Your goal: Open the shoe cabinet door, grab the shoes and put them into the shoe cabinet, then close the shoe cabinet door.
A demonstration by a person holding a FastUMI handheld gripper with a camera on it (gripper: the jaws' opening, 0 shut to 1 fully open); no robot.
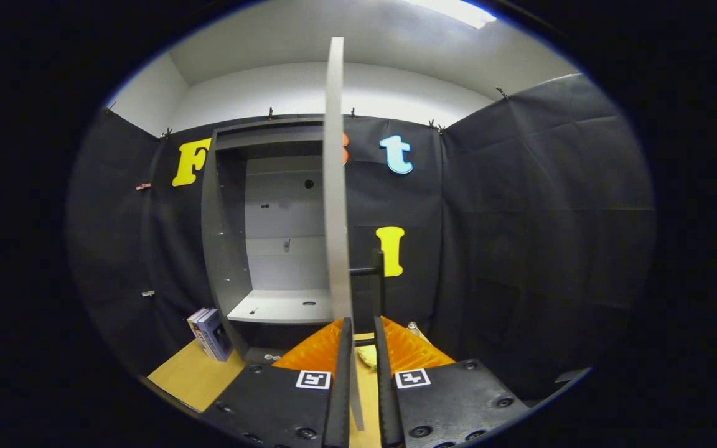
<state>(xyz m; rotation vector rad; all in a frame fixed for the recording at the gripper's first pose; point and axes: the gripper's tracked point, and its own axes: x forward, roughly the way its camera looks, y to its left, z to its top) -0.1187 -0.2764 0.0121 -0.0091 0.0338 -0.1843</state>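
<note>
The grey shoe cabinet (224,249) stands against the black wall with its door (335,186) swung wide, so I see the door edge-on as a thin pale panel. Its interior is pale, with a bare shelf (281,308) low down. A black bar handle (376,280) sticks out on the door's right side. My gripper (362,339) is nearly shut, with the door's edge and the handle between its fingers. A small pale yellow thing (368,356) lies low between the fingers; I cannot tell what it is.
A few books (209,333) lean against the cabinet's lower left side on the wooden floor (190,376). A small bottle-like object (413,325) stands to the right of the door's foot. Black cloth walls close in left and right.
</note>
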